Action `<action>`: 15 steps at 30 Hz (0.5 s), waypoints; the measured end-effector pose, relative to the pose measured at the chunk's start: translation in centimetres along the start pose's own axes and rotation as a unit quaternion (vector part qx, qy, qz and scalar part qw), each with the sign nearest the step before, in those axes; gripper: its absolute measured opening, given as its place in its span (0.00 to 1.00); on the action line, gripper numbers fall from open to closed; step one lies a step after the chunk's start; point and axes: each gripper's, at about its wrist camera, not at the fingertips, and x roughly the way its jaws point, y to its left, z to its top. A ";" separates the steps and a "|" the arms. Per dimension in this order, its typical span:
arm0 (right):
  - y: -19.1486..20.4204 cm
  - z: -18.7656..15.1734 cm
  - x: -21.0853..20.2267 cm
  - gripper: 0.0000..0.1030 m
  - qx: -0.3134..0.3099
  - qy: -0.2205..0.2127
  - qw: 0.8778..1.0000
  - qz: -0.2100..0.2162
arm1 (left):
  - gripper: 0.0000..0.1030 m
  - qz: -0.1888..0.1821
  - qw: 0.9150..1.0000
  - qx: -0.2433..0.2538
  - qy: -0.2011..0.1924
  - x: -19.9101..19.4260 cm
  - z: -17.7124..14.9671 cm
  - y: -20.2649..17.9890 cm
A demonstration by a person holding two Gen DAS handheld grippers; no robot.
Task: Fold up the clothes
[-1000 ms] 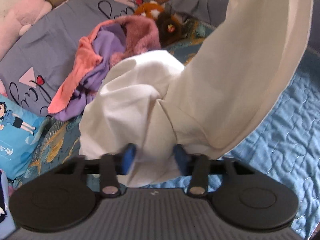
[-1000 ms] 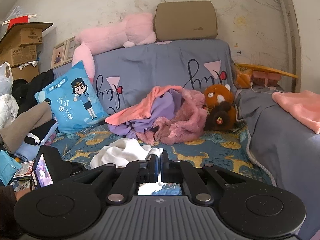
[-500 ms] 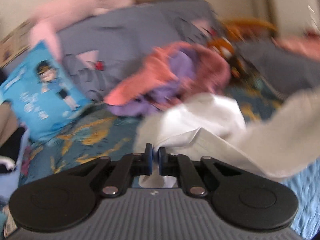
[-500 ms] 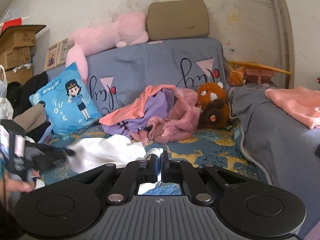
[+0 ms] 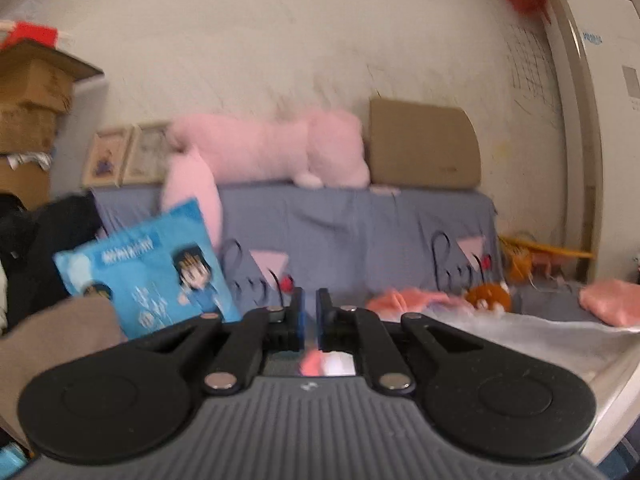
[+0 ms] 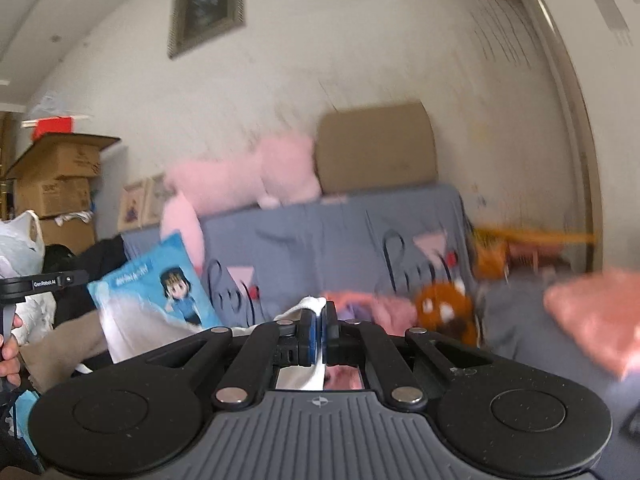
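Both views motion-blurred, pile of clothes [image 6: 372,308] mostly hidden behind the right gripper [image 6: 319,316], pink blanket [image 6: 596,316] cut off at the edge.

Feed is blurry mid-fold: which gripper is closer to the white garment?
Right. The right gripper pinches the white garment between its fingers. The left gripper shows no cloth between its tips; the garment lies off to its right.

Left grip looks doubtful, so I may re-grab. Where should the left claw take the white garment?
Take the upper edge of the white garment at its left end, coming in from the left. The right claw pinches the other end, so that edge hangs spread and thin.
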 end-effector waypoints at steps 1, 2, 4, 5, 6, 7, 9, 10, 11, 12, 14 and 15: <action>0.1 0.4 -0.1 0.03 0.000 -0.003 1.000 0.004 | 0.06 0.002 1.000 -0.005 -0.011 -0.6 1.1 0.6; 0.2 0.4 -0.1 0.03 -0.002 -0.002 1.000 0.004 | 0.06 0.000 1.000 -0.007 -0.015 -1.0 1.9 1.1; 0.3 0.2 0.0 0.03 -0.008 0.007 1.000 -0.002 | 0.06 -0.020 1.000 0.005 0.023 -0.8 0.5 0.5; 0.3 -0.1 0.1 0.03 -0.009 0.016 1.000 -0.008 | 0.06 -0.032 0.998 0.015 0.048 -0.6 -0.5 -0.1; 0.3 -0.5 0.2 0.03 -0.010 0.025 1.000 -0.013 | 0.11 -0.044 0.996 0.024 0.073 -0.5 -1.6 -0.6; 0.3 -0.9 0.2 0.03 -0.006 0.031 0.999 -0.015 | 0.12 -0.055 0.993 0.033 0.098 -0.3 -2.7 -1.2; 0.3 -1.3 0.0 0.03 -0.003 0.033 0.999 -0.018 | 0.26 -0.079 0.985 0.051 0.147 0.1 -4.9 -2.3; 0.4 -1.4 0.0 0.03 -0.004 0.032 0.999 -0.020 | 0.29 -0.090 0.979 0.060 0.171 0.3 -6.0 -2.9; 0.5 -1.3 0.0 0.03 -0.004 0.031 0.999 -0.019 | 0.33 -0.102 0.973 0.068 0.195 0.4 -7.3 -3.5; 0.6 -1.1 0.0 0.03 -0.004 0.029 0.999 -0.018 | 0.39 -0.116 0.967 0.072 0.215 0.4 -8.9 -4.2; 0.8 -0.8 0.2 0.03 -0.004 0.026 1.000 -0.015 | 0.56 -0.147 0.950 0.076 0.265 0.3 -12.5 -5.6; 0.9 -0.7 0.2 0.03 -0.004 0.024 1.000 -0.014 | 0.70 -0.154 0.942 0.077 0.287 0.2 -14.1 -6.1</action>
